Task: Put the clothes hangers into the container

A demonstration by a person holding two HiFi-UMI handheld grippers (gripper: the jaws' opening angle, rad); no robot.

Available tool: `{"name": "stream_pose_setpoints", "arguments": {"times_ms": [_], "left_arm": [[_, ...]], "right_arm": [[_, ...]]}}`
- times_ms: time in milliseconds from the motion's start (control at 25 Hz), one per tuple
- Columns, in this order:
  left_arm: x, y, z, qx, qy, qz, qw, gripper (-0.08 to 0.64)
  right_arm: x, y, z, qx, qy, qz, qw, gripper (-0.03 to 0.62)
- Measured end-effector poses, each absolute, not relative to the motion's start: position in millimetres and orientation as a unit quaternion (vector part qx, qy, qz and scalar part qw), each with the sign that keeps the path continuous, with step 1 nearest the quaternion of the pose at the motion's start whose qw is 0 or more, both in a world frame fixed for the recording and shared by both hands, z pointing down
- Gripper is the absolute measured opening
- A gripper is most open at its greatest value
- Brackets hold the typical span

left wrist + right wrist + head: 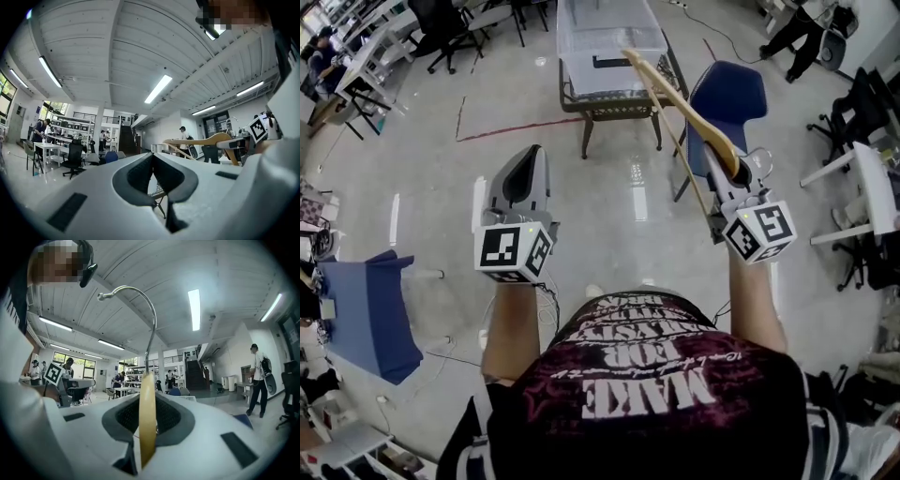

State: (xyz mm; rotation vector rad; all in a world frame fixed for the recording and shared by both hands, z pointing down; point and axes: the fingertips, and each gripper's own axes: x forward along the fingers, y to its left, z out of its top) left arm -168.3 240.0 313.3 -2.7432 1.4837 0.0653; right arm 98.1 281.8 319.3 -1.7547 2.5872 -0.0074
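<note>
My right gripper (727, 169) is shut on a wooden clothes hanger (680, 103), which slants up and to the left over the near corner of the clear plastic container (581, 47). In the right gripper view the hanger's wooden body (147, 418) stands edge-on between the pads and its metal hook (140, 305) curls overhead. My left gripper (532, 155) is held level to the left, shut with nothing in it; its pads meet (152, 159). From the left gripper view, the hanger (201, 140) shows at the right.
The container rests on a small dark-framed table (581, 105) straight ahead. A blue chair (727, 94) stands right of it, under the hanger. White desks (872, 187) and office chairs (450, 28) line the sides. A blue cloth-covered item (366, 314) is at the left.
</note>
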Motion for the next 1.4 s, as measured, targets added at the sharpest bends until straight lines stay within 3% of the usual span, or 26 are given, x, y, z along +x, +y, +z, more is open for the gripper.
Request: {"name": "stream_pose_setpoints", "arguments": {"times_ms": [480,840,1400], "left_arm": [[-217.0,214.1,329.1,-0.893,0.449,0.019,0.0,0.006],[-201.5,180.8,338.5,-0.898,0.439,0.018,-0.01,0.006],[-166.0,84.5,349.5,-0.886,0.463,0.005,-0.016,0.006]], "right_arm": [[55.0,286.6,318.5,-0.592,0.806,0.011,0.001,0.058],[77.2,266.0,316.2,-0.612,0.79,0.012,-0.016,0.058],[119.3,144.0,315.6,-0.587,0.809,0.001,0.024,0.058]]}}
